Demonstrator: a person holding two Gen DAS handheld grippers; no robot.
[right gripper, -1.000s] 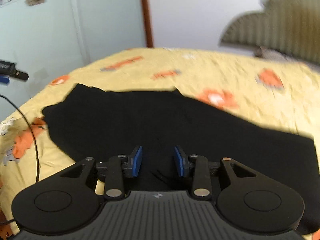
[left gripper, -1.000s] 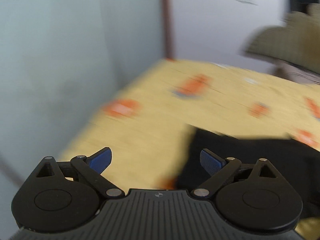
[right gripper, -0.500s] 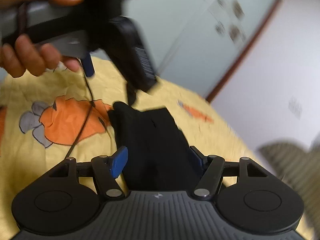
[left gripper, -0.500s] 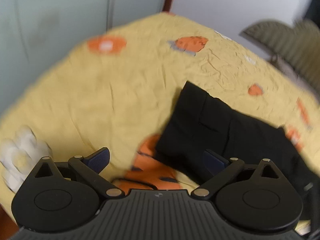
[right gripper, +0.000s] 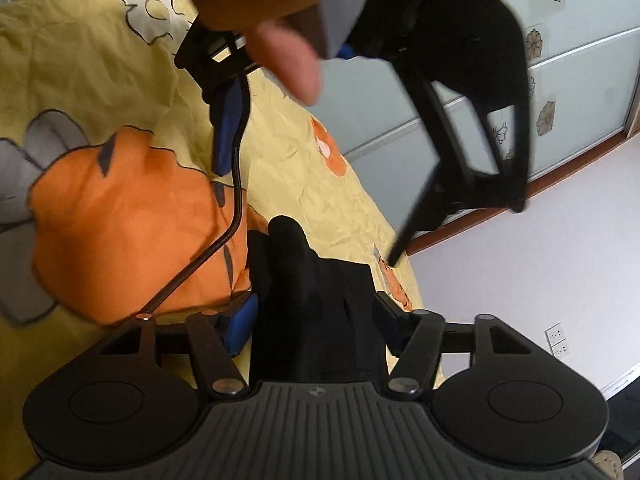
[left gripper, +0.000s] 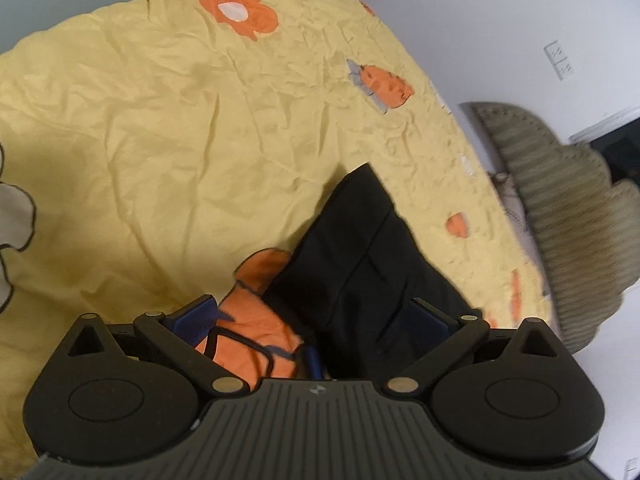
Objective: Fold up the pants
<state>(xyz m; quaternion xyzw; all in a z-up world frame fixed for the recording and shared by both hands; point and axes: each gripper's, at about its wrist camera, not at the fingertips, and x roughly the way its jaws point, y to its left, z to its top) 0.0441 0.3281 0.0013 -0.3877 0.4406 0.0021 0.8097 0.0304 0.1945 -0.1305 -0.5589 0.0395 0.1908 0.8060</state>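
Noted yellow bedsheet (left gripper: 168, 128) with orange flower prints, creased, beside pale sliding doors (right gripper: 568, 92) and white wall (left gripper: 500, 20). Found black pants (left gripper: 360, 264) folded on sheet. Left gripper (left gripper: 316, 314) wide apart, empty. Right gripper (right gripper: 316, 322) closing, pads clear of pants between them.

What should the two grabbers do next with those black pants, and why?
Probably close both on the pants. The left gripper is open over their edge; the right gripper is closing with the cloth between its pads, not yet pinched. Neither can fold until it grips.
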